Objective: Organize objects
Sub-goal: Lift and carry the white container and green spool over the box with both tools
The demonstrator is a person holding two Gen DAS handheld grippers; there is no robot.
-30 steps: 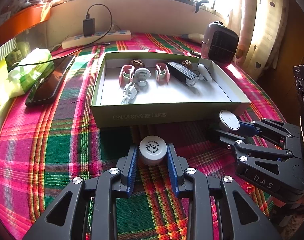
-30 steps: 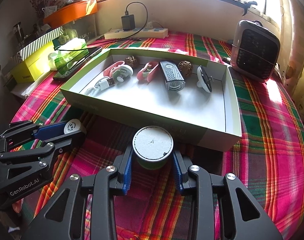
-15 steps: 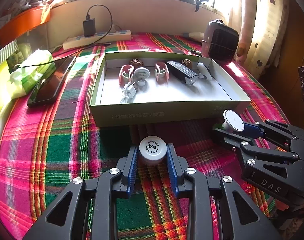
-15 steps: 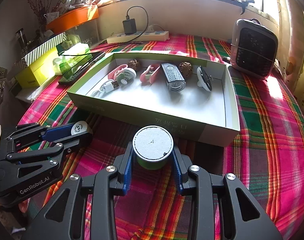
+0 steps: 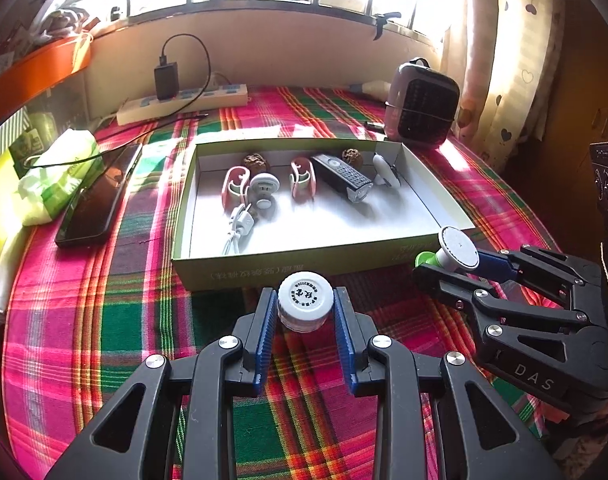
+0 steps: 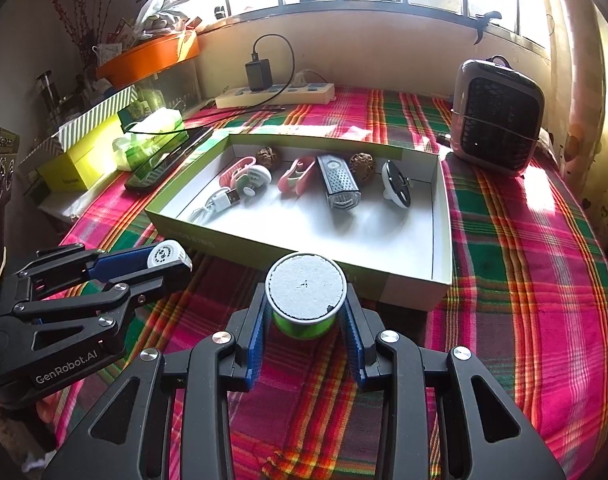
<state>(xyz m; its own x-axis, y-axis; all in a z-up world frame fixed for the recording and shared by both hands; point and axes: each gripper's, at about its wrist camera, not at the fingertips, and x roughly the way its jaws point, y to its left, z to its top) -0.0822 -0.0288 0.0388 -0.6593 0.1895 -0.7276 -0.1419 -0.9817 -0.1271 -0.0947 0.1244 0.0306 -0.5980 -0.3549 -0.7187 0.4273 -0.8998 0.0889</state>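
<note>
Before the box point(image 5: 288, 268) both claws tilt downward — left claw point(image 5: 305, 312) clamps white bottle point(image 5: 305, 301), right claw point(image 6: 305, 312) seemingly green spool point(image 6: 305, 298)

I see a small white-capped bottle point(image 5: 305, 302) with a printed round lid, upright, pinched between the blue pads of my left claw point(image 5: 305, 320) just near the box's front wall. In my right claw point(image 6: 305, 316) sits a green spool point(image 6: 305, 300) with a pale grey round top. The shallow green box point(image 5: 288, 270) lies open on the table, white inside; along its far side lie two pink clips, a white cable, a dark light and two brown walnuts.
</note>
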